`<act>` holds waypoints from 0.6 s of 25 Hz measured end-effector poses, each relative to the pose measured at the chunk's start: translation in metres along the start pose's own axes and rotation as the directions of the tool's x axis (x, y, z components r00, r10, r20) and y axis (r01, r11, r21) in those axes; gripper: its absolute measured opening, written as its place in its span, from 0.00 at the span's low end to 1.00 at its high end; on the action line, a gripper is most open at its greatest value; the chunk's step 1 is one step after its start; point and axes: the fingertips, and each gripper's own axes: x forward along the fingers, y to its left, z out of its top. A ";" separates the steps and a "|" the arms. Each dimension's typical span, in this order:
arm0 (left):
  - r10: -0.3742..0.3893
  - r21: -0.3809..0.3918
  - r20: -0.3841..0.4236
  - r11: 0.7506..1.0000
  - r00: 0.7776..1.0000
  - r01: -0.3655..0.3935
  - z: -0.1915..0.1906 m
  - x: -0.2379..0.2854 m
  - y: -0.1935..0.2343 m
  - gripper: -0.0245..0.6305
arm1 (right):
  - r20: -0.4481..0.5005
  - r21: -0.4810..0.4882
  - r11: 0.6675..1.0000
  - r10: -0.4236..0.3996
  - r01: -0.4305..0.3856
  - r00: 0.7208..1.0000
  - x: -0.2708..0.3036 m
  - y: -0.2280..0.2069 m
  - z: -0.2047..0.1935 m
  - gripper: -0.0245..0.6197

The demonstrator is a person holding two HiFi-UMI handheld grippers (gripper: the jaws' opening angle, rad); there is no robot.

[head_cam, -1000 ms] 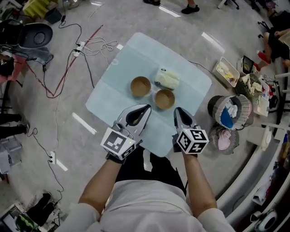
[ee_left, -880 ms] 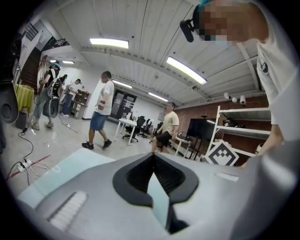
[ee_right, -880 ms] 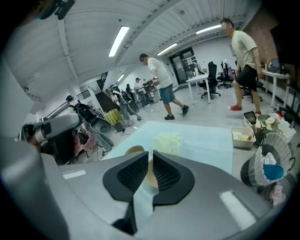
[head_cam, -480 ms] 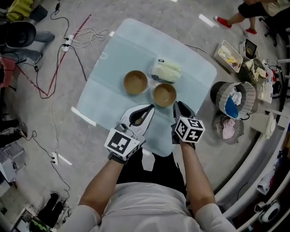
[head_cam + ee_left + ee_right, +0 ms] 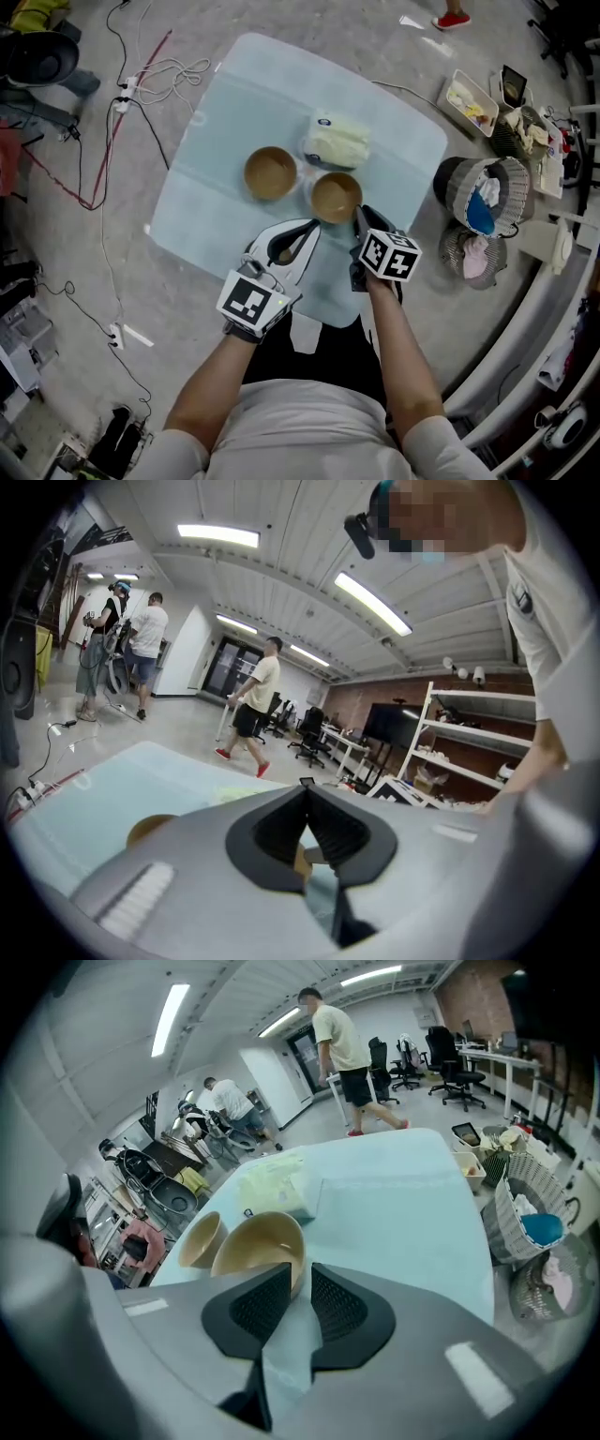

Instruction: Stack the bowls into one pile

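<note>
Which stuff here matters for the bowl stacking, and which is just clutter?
Job:
- left bowl
- right bowl, just ahead of the right gripper

Lying about:
- pale packet on the mat
- wicker basket on the floor
- floor cables

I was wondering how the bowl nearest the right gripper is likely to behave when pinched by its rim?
The nearer bowl looks thin-walled and rigid, so it is probably light and should keep its shape. Its round, narrowing base suggests it may tip or slide on the blue mat if the right gripper nudges it first.
</note>
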 end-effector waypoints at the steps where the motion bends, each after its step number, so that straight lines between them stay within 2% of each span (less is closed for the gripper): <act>1: -0.001 0.003 -0.001 1.000 1.000 0.001 -0.001 0.000 0.000 0.05 | -0.010 0.008 1.000 -0.004 0.004 1.000 0.002 -0.001 -0.001 0.13; 7: 0.038 -0.031 -0.005 0.999 0.999 -0.038 0.000 -0.009 0.007 0.05 | -0.038 0.030 0.999 -0.038 0.039 0.999 0.003 -0.005 0.001 0.08; 15: 0.064 -0.031 0.020 0.998 0.998 -0.063 0.007 -0.028 0.006 0.05 | -0.049 0.040 0.999 -0.004 0.006 0.999 -0.009 0.008 0.012 0.06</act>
